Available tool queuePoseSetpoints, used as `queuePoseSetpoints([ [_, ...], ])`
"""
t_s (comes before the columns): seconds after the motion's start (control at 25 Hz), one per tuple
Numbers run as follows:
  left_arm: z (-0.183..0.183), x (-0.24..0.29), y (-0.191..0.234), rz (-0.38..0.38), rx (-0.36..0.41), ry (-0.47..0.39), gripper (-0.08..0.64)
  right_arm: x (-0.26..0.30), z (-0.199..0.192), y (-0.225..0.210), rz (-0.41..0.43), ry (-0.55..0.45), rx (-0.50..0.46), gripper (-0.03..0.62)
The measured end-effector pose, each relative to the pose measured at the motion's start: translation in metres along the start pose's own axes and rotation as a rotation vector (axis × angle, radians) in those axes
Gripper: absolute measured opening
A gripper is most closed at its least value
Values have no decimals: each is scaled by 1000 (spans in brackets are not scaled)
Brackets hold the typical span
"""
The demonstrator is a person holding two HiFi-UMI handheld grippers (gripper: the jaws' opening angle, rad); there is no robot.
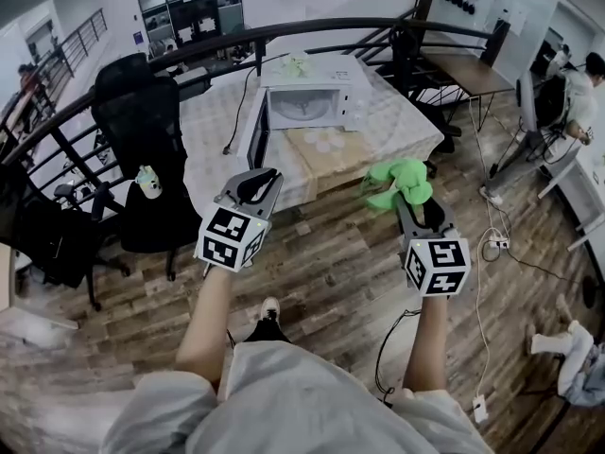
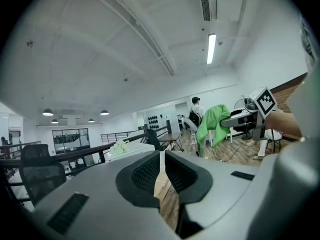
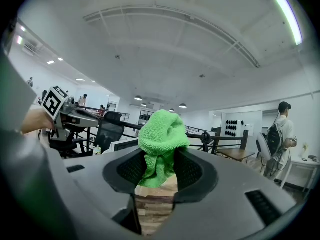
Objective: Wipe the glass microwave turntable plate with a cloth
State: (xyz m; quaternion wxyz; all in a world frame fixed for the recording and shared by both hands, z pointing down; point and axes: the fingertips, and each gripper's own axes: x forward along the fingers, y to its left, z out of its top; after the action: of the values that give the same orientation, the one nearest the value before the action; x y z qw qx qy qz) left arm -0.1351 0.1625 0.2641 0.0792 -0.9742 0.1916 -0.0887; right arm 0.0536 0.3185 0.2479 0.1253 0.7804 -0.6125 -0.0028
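Green cloth [image 3: 161,132] in right tongs [image 3: 159,168]

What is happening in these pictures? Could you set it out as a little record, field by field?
Place: open office with a wooden floor
Person: stands back from the table, a gripper in each hand
left gripper: jaws together, holding nothing
right gripper: clamped on a green cloth
microwave: white, on the table, door swung open
Wiping: not begun; both grippers are held short of the microwave
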Motion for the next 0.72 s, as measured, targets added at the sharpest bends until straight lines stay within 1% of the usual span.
queuePoseSetpoints([
  [0.16, -3, 29, 8, 2, -8, 3, 46, 22, -8, -18, 3, 7, 6, 170],
  [0.36, -14, 86, 35, -12, -26, 0, 46, 70, -12, -42, -12, 21, -11, 170],
  [0.52, -22, 141, 73, -15, -40, 0, 46, 126, -13, -62, -21, 44, -27, 172],
  [0.72, -24, 210, 127, -18, -58, 2, 46, 212, -1, -81, -24, 68, -22, 172],
])
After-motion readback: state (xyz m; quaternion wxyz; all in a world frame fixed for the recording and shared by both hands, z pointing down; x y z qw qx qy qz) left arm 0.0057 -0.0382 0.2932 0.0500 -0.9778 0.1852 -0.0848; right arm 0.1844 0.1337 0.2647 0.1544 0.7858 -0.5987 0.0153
